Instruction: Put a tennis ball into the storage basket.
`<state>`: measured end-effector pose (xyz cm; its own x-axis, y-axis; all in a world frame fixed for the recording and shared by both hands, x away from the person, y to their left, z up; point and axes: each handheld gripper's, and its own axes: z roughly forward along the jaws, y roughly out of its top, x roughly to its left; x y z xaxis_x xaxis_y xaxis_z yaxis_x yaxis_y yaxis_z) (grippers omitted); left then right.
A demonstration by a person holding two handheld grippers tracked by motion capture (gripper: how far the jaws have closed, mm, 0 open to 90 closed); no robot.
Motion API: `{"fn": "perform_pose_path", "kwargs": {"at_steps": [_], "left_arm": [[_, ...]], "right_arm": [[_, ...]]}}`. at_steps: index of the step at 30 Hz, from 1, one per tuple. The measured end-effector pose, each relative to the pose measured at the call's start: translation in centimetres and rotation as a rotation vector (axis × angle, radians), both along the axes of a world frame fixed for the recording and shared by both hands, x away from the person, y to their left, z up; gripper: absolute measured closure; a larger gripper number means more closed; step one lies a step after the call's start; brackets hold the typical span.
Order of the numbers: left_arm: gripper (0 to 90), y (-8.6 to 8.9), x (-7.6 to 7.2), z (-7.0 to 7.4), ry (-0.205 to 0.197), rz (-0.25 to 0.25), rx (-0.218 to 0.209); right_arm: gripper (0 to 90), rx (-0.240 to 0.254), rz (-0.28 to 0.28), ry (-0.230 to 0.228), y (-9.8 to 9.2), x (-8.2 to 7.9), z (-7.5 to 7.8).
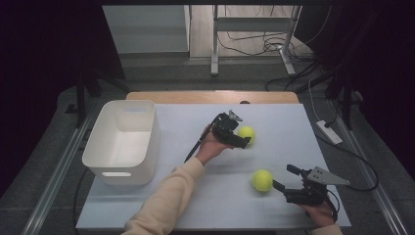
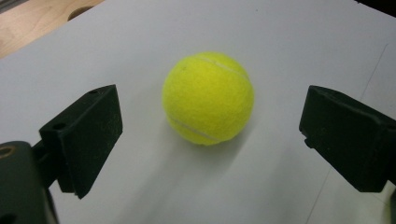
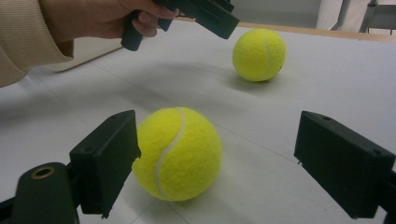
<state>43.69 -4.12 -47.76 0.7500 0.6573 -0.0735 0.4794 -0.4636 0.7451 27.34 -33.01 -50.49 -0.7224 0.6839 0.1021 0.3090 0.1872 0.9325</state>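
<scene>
Two yellow tennis balls lie on the white table (image 1: 195, 196). The far ball (image 1: 246, 133) (image 2: 208, 98) (image 3: 259, 54) rests just ahead of my left gripper (image 1: 240, 131) (image 2: 211, 126), which hovers over it, open, with its jaws wide to either side and not touching. The near ball (image 1: 262, 180) (image 3: 177, 153) sits at the mouth of my right gripper (image 1: 286, 177) (image 3: 218, 163), also open. Its left jaw is close against the ball; the right jaw stands well clear. In the right gripper view the left gripper (image 3: 205, 14) shows in a hand at the top.
A white plastic bin (image 1: 93, 152) with nothing in it stands at the table's left side. A wooden strip (image 1: 210, 96) runs along the far edge. Bare white surface lies between the balls and the bin. Cables lie on the floor beyond the table.
</scene>
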Motion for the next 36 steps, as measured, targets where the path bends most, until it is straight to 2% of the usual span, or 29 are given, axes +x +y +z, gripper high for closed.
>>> {"fn": "perform_pose_path", "kwargs": {"at_steps": [7,13,17,23,31,36], "left_arm": [[7.5,-0.8,0.7,-0.7,0.021,0.001,-0.009],[7.4,-1.2,1.4,-1.3,0.035,0.002,0.004],[7.4,-1.2,1.8,-1.6,0.053,0.015,-0.018],[7.4,-1.5,2.1,-2.1,0.058,0.017,-0.014],[7.4,-1.7,2.6,-2.8,0.083,0.0,-0.036],[7.5,-2.2,2.9,-3.2,0.088,-0.013,-0.017]], "right_arm": [[13.9,-0.005,0.001,0.0,0.1,0.1,0.0],[13.9,-0.006,0.002,0.001,0.0,0.2,-0.1],[13.9,-0.004,0.002,-0.003,-0.1,0.1,-0.1],[13.9,-0.003,0.003,-0.003,0.0,0.0,-0.1],[13.9,-0.003,0.002,-0.001,0.0,0.0,-0.1],[13.9,-0.003,0.001,-0.001,0.0,0.0,-0.1]]}}
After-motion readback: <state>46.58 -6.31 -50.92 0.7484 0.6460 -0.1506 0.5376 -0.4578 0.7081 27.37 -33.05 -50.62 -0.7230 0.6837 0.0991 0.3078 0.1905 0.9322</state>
